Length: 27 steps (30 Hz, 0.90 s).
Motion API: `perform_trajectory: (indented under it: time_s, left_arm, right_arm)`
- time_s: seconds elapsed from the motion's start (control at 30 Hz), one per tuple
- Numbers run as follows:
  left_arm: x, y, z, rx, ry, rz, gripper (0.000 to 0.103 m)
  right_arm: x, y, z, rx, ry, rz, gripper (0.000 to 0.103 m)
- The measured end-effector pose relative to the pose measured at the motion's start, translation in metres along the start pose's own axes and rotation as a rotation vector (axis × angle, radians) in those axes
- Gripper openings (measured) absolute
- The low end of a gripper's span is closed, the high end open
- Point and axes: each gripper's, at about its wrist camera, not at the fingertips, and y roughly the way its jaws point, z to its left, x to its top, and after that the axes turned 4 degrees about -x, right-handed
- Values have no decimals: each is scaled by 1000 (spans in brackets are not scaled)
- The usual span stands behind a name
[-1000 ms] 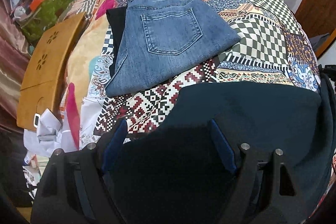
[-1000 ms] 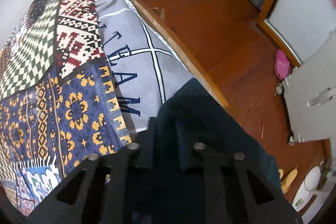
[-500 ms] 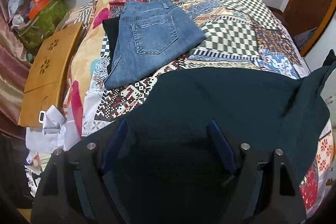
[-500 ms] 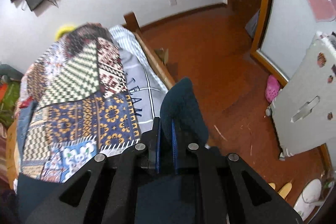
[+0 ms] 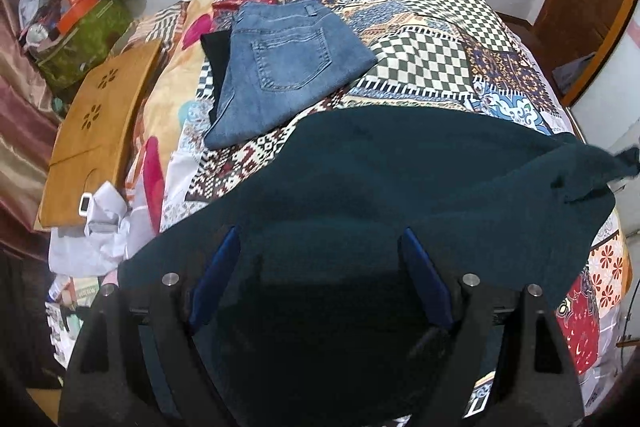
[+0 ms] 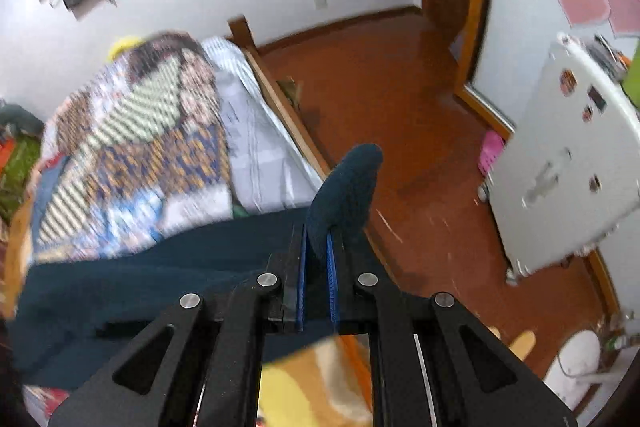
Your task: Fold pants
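Observation:
Dark teal pants point(image 5: 420, 179) lie spread across the near part of the patterned bed. In the left wrist view my left gripper point(image 5: 320, 259) stands wide open over the near part of the pants, blue pads apart, holding nothing. In the right wrist view my right gripper point(image 6: 316, 247) is shut on a bunched edge of the pants point(image 6: 344, 183) and holds it lifted near the bed's right side. The rest of the pants point(image 6: 140, 279) trails left over the bed.
Folded blue jeans point(image 5: 280, 67) lie on a dark garment at the bed's far left. A patchwork bedspread point(image 5: 440, 39) covers the bed. A wooden board point(image 5: 96, 131) and bags stand left of the bed. The right wrist view shows the wooden floor point(image 6: 400, 99) and a white appliance point(image 6: 568, 179).
My right gripper has lifted and swung with the pants edge, which now stands up from the jaws. In the left wrist view the pants stretch further right. My left gripper stays open.

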Motion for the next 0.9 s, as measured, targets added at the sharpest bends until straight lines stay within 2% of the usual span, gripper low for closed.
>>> perform_trajectory:
  time_s: [0.2, 0.27, 0.3, 0.4, 0.5, 0.53, 0.57, 0.7, 0.9]
  left_arm:
    - [-9, -1, 17, 3, -52, 3, 83]
    - [-11, -3, 24, 3, -67, -1, 83]
    - [-13, -5, 26, 5, -71, -6, 83]
    - [-17, -14, 37, 21, -79, -35, 83]
    - [-18, -26, 52, 35, -95, -69, 83]
    - [-18, -30, 60, 36, -107, -81, 83]
    - [-17, -34, 67, 39, -119, -92, 83]
    - [-16, -45, 107, 64, -184, -128, 84]
    - [-21, -45, 174, 99, -269, -122, 84]
  right_arm:
    - [-29, 7, -9, -14, 18, 62, 14]
    - [-29, 5, -12, -22, 31, 99, 28]
    - [-27, 2, -10, -19, 38, 118, 31]
    - [-29, -19, 0, -7, -7, 81, 34]
    - [-21, -43, 30, 22, -78, 19, 36]
    - [-19, -50, 42, 36, -101, -5, 40]
    - [-14, -61, 61, 59, -136, -40, 43]
    - [-4, -83, 127, 148, -251, -121, 47]
    - [-2, -93, 232, 293, -402, -164, 50]
